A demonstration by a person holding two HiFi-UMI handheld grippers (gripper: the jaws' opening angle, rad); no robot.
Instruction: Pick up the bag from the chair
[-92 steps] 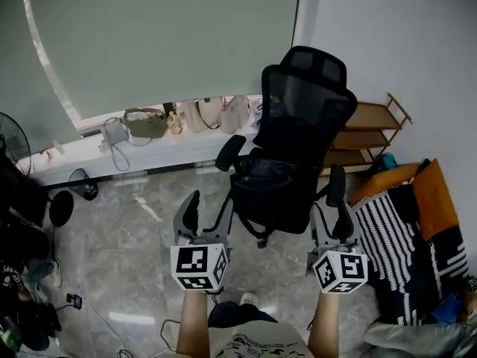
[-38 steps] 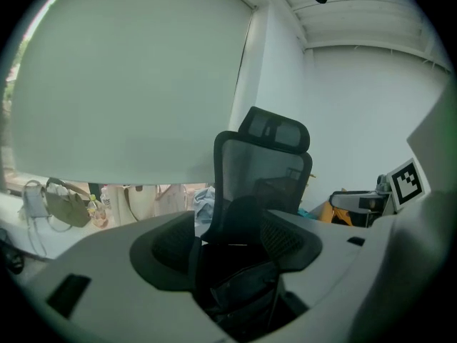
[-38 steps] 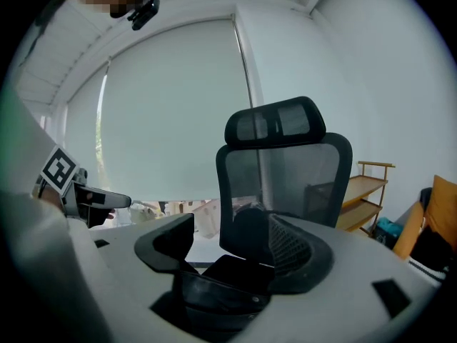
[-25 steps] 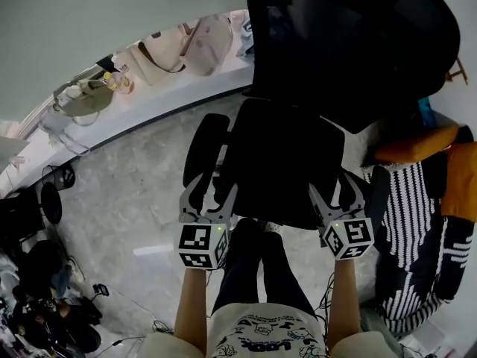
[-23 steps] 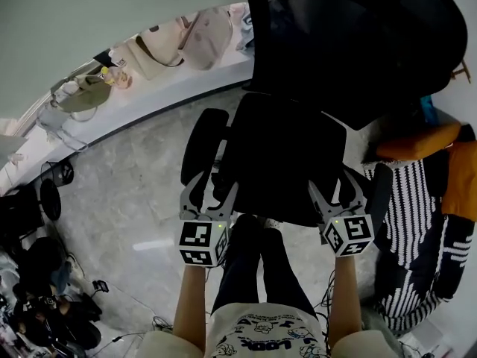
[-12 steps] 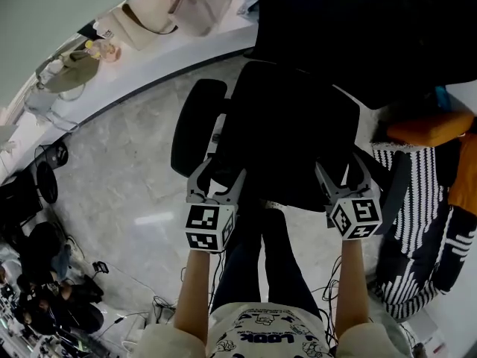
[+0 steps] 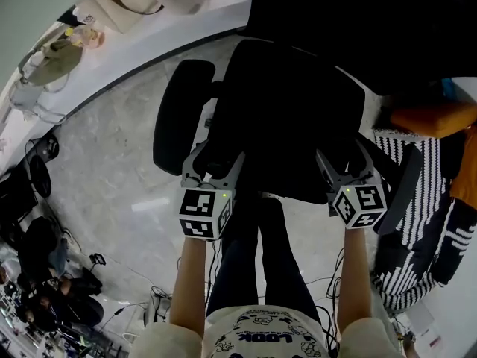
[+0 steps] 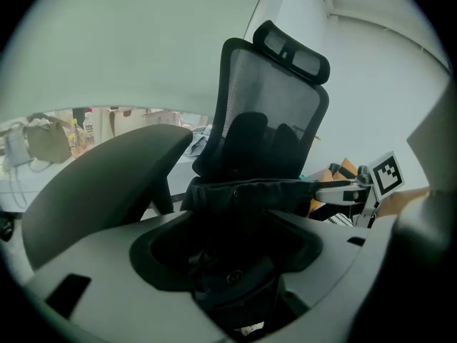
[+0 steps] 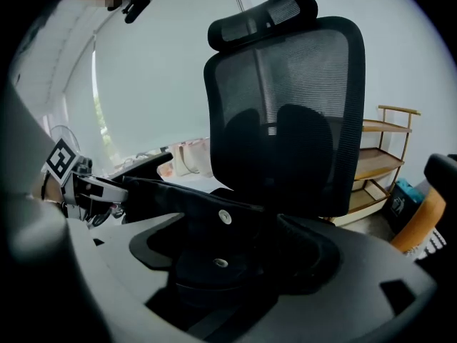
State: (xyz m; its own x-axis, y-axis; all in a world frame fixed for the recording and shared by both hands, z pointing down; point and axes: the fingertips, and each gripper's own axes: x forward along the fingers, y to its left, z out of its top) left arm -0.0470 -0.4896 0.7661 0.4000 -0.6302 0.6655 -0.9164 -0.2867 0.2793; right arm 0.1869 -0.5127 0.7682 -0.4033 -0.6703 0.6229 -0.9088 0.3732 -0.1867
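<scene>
- Broadly, the grey marble floor (image 7: 104, 177) lies open on the left side of the chair (image 9: 285, 106), out to a white ledge (image 7: 149, 43) along the wall.
- On the right the room is tight: a striped cushion (image 7: 428, 222) sits close beside the right armrest (image 7: 406, 189).
- Both armrests bound the seat, the left armrest (image 7: 179, 118) standing just outside the left gripper (image 7: 218, 156).
- A black bag (image 8: 250, 191) lies on the seat in front of the backrest. Its long axis runs across the seat, armrest to armrest, and its top edge stretches from one gripper towards the other.
- Left gripper: jaws spread wide at the bag's left end, with fabric in the gap but not pinched.
- Right gripper (image 7: 344, 155): its jaws have just been opening and stand wide at the bag's right end, the bag between them, ungripped.
</scene>
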